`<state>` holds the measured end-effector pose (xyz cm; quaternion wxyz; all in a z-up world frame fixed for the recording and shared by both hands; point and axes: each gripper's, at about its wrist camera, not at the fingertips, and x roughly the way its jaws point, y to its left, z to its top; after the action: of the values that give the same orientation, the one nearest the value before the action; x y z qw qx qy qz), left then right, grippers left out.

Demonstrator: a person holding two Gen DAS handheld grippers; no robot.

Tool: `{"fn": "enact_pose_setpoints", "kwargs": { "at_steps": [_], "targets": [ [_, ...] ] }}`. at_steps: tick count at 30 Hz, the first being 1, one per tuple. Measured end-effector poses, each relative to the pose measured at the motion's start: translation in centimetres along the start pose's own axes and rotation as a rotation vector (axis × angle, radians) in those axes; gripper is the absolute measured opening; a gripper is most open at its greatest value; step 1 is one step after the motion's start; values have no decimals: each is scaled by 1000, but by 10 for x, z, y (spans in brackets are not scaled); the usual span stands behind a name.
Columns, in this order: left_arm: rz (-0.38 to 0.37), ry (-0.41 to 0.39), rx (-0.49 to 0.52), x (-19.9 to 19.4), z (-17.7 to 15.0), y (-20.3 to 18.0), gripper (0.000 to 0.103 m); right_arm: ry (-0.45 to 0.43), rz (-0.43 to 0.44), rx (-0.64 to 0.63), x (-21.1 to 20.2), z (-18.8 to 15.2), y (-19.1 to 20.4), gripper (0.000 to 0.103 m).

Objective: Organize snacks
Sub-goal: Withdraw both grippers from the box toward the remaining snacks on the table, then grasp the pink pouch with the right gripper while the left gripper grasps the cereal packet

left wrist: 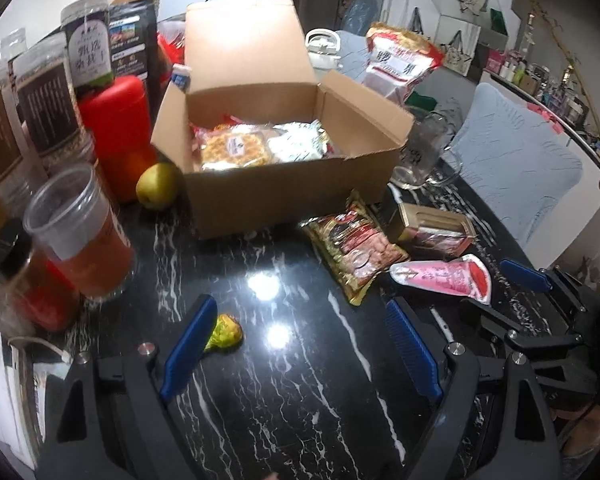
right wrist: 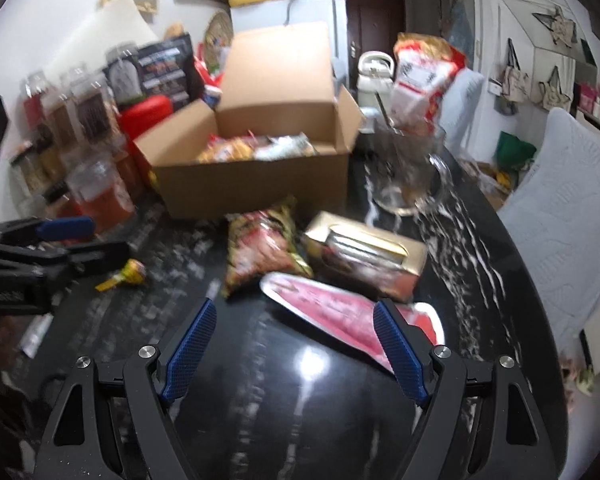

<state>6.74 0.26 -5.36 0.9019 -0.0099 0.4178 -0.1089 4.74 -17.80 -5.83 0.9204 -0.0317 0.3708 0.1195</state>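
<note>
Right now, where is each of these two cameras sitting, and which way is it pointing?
Left wrist: rides the left gripper, looking forward and down at the cardboard box and a small green-wrapped candy; its open blue fingers show, and the right gripper beside it.
Right wrist: rides the right gripper, aimed at a pink pouch; its open fingers show, the left gripper at left.
Shared: box, pouch, candy, black marble table.

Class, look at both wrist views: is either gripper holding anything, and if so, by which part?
Nothing is held. The left gripper is open over bare black marble table; the right gripper is open, with the pink triangular foil pouch lying just beyond its fingertips, ungripped.
</note>
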Motion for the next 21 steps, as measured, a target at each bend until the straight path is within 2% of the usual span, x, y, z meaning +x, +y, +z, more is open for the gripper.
{"fn": "enact_pose_setpoints", "kwargs": {
  "at_steps": [5, 8, 12, 16, 21],
  "targets": [
    [37, 21, -16, 13, -5, 0, 87, 49, -62, -55, 21, -7, -11, 82],
    [24, 47, -25, 22, -6, -2, 87, 85, -48, -93, 36, -9, -14, 82],
    [47, 56, -19, 30, -4, -8, 87, 119, -48, -148, 55, -8, -14, 81],
    [49, 51, -21, 34, 0, -12, 87, 153, -109, -217, 71, -9, -13, 82],
    [20, 50, -43, 41, 8, -14, 87, 151, -59, -183, 75, -8, -25, 83]
  ]
}}
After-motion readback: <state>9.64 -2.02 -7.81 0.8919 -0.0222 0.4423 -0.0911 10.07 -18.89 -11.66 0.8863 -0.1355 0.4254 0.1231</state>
